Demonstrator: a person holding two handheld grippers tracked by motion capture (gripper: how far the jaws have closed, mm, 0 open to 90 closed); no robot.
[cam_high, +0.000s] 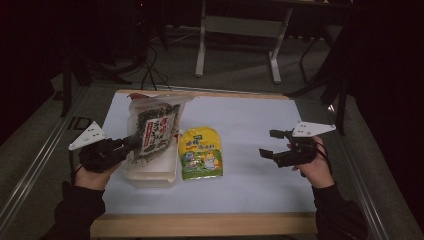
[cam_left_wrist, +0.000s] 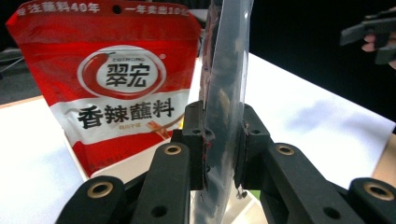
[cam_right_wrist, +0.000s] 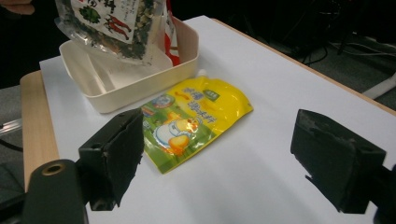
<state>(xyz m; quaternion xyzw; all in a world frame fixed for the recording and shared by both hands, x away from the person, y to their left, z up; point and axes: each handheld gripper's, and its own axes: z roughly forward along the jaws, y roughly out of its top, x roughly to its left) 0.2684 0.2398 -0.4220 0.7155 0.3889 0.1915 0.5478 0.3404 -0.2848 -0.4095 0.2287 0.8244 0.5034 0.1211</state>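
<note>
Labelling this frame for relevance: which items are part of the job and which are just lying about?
In the job:
- left gripper, shut on the clear seaweed pouch
- white bin under the pouch
- red sauce pouch standing in the bin

Lying about:
- yellow pouch flat on the table
- right gripper, open, holding nothing

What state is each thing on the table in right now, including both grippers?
Left gripper: shut on the clear seaweed bag.
Clear seaweed bag: held up over the white tub.
White tub: open.
Red pouch: upright.
Yellow pouch: lying flat beside the tub.
Right gripper: open, holding nothing.
</note>
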